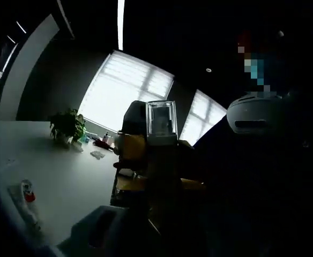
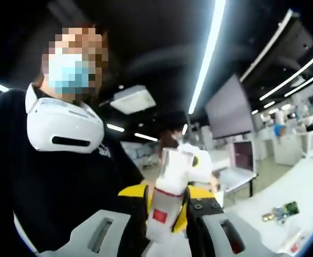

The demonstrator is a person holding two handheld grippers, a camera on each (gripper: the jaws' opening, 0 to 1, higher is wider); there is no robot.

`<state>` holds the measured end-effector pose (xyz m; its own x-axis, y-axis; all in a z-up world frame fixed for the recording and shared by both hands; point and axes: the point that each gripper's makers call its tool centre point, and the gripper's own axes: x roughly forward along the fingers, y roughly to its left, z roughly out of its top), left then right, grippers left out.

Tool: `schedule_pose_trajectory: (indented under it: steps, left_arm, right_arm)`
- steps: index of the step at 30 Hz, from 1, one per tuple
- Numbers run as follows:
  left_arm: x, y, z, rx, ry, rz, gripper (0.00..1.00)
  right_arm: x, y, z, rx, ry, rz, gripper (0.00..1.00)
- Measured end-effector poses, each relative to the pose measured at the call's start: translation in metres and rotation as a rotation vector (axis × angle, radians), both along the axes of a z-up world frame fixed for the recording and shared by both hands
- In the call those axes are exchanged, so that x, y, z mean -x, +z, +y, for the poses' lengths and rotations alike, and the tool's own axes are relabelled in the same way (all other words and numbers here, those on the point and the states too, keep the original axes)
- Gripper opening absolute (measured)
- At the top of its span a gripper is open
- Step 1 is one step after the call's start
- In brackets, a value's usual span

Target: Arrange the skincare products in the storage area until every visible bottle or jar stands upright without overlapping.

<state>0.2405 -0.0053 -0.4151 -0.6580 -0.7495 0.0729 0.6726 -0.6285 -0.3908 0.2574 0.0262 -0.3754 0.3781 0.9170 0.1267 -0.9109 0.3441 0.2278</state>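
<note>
In the left gripper view the scene is dark. The left gripper (image 1: 140,214) rises from the bottom as a dim grey shape, and whether its jaws are apart or together cannot be told in the gloom. Just beyond it, near the middle, a bottle with a clear square cap (image 1: 161,119) stands upright against the bright windows (image 1: 127,88); a yellow and black gripper body (image 1: 132,152) sits around its lower part. A white table (image 1: 49,160) stretches to the left, with a small potted plant (image 1: 67,126) at its far side, a few small items (image 1: 100,142) right of the plant, and a small tube with a red spot (image 1: 27,194) lying near the left edge. On the right a person in dark clothes wears a white device around the neck (image 1: 255,113).

In the right gripper view the right gripper (image 2: 167,227) has its grey jaws clamped on the white bottle (image 2: 170,187), which stands upright between them, clear cap at the top and a red label low on its body. The yellow parts of the gripper flank the bottle. The person (image 2: 54,160) is close on the left. To the far right a white table surface (image 2: 301,193) holds a small green item (image 2: 282,211), and ceiling light strips (image 2: 207,53) run overhead
</note>
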Motion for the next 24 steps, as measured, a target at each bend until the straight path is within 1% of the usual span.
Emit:
schedule_pose_trajectory:
  steps: [4,5,6,7,9,10,11,13,14,16,17,18,19,20,21,22,24]
  left_arm:
    - [-0.004,0.000,-0.002,-0.003,0.018,-0.003,0.26]
    - [-0.006,-0.001,-0.003,-0.008,0.028,-0.005,0.26]
    - [-0.008,-0.001,-0.003,-0.010,0.035,-0.004,0.26]
    - [-0.011,-0.001,-0.004,-0.013,0.048,-0.002,0.26]
    - [-0.021,-0.002,-0.008,-0.023,0.093,-0.005,0.26]
    - [-0.031,-0.004,-0.012,-0.013,0.151,-0.043,0.26]
    - [-0.034,-0.006,-0.012,-0.025,0.160,-0.054,0.26]
    - [-0.035,-0.006,-0.013,-0.043,0.175,-0.049,0.26]
    - [-0.039,-0.006,-0.015,-0.045,0.193,-0.059,0.26]
    - [-0.045,-0.007,-0.018,-0.042,0.226,-0.080,0.26]
    - [-0.049,-0.007,-0.020,-0.042,0.249,-0.093,0.27]
    - [-0.056,-0.008,-0.023,-0.033,0.293,-0.128,0.27]
    - [-0.059,-0.008,-0.025,-0.027,0.314,-0.150,0.27]
    - [-0.065,-0.011,-0.028,-0.028,0.349,-0.196,0.27]
    - [-0.067,-0.012,-0.029,-0.030,0.367,-0.225,0.28]
    - [-0.071,-0.012,-0.032,-0.038,0.404,-0.248,0.32]
    - [-0.076,-0.014,-0.036,-0.057,0.443,-0.287,0.43]
  right_arm:
    - [-0.005,-0.001,-0.003,-0.010,-0.035,0.004,0.23]
    - [-0.013,-0.003,-0.008,0.002,-0.089,0.002,0.18]
    - [-0.016,-0.003,-0.010,0.011,-0.112,-0.023,0.17]
    - [-0.015,-0.003,-0.010,0.001,-0.117,-0.021,0.16]
    - [-0.026,-0.005,-0.018,-0.018,-0.197,0.024,0.14]
    - [-0.030,-0.007,-0.023,-0.020,-0.232,0.029,0.13]
    - [-0.032,-0.010,-0.026,-0.028,-0.247,0.046,0.13]
    - [-0.036,-0.011,-0.030,-0.041,-0.278,0.059,0.12]
    - [-0.039,-0.010,-0.033,-0.056,-0.309,0.067,0.12]
    - [-0.042,-0.011,-0.037,-0.054,-0.342,0.064,0.12]
    - [-0.045,-0.012,-0.040,-0.044,-0.373,0.063,0.12]
    - [-0.049,-0.013,-0.045,-0.029,-0.417,0.062,0.12]
    - [-0.051,-0.015,-0.048,-0.018,-0.443,0.066,0.12]
    - [-0.056,-0.017,-0.055,0.009,-0.496,0.068,0.12]
    - [-0.060,-0.017,-0.060,0.017,-0.536,0.070,0.12]
    - [-0.063,-0.018,-0.065,0.031,-0.572,0.083,0.12]
    - [-0.071,-0.021,-0.077,0.072,-0.670,0.102,0.12]
